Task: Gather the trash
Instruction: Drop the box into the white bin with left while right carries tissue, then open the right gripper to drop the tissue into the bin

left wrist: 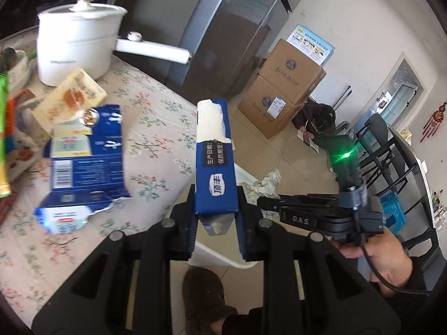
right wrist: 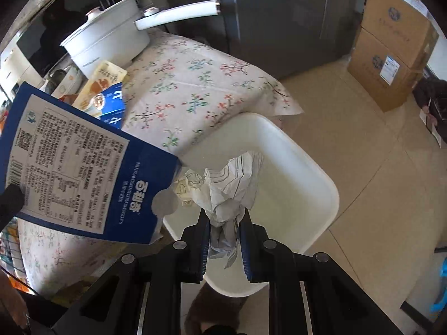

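Observation:
My left gripper (left wrist: 215, 203) is shut on a torn blue carton (left wrist: 213, 156) and holds it edge-on past the table's edge; its broad printed side shows in the right wrist view (right wrist: 78, 167). My right gripper (right wrist: 225, 220) is shut on a crumpled white paper (right wrist: 232, 187) and holds it over a white bin (right wrist: 315, 181) standing on the floor beside the table. Another crumpled paper (right wrist: 188, 184) lies in the bin. A flattened torn blue carton (left wrist: 83, 162) and a yellow packet (left wrist: 69, 97) lie on the floral tablecloth (left wrist: 156, 128).
A white lidded pot (left wrist: 75, 42) with a long handle stands at the table's back. Colourful wrappers (left wrist: 5, 139) lie at the left edge. Two stacked cardboard boxes (left wrist: 282, 95) stand on the tiled floor by a grey fridge (left wrist: 223, 28). Black chairs (left wrist: 391, 153) are at right.

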Tool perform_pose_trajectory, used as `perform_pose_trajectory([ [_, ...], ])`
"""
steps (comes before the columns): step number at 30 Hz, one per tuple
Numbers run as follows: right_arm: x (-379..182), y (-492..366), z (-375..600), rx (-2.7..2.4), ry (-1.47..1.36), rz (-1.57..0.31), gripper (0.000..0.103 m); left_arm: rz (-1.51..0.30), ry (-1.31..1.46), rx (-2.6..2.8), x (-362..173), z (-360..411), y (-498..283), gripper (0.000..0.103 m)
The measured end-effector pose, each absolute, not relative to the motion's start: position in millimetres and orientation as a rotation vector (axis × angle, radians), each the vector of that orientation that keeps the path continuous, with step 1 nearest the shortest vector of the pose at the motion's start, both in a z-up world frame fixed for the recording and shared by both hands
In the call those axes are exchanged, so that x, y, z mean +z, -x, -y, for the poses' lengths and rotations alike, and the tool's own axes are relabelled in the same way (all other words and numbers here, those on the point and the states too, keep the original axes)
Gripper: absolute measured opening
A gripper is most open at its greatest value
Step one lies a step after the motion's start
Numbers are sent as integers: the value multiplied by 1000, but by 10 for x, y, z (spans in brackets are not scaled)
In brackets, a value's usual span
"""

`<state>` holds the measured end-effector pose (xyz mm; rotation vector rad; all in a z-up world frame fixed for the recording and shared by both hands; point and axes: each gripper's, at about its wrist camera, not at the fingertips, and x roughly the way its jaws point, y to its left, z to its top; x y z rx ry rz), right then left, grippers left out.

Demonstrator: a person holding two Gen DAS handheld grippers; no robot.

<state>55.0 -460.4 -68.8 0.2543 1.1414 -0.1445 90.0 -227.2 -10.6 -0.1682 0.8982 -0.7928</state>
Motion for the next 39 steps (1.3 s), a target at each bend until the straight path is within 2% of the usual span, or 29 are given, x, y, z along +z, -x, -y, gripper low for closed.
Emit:
perform_pose_trajectory([
  [10, -936, -597, 4802, -193, -285, -1201, 21, -1006, 124, -753, -671, 2727, -1048, 26],
  [17, -999, -621, 4765, -201, -278, -1224, 22, -1015, 58, -750, -745, 2659, -950, 26],
  [18, -1013, -635, 4756, -198, -274, -1226, 22, -1010, 47, -753, -729, 2648, -939, 30],
  [22, -1026, -672, 4708, -191, -259, -1230, 22, -971, -22, -744, -574, 2527, -849, 59],
  [26, -1038, -713, 4672, -187, -254, -1234, 23, -958, -66, -718, -414, 2308, -797, 66],
  [28, -1046, -737, 4646, -186, -249, -1238, 23, -948, -91, -686, -310, 2139, -761, 76],
  [37, -1136, -875, 4495, -196, -213, -1271, 26, -909, -142, -503, 7, 1387, -789, 96],
  [39, -1159, -898, 4483, -209, -209, -1281, 28, -907, -139, -460, 31, 1223, -801, 98],
])
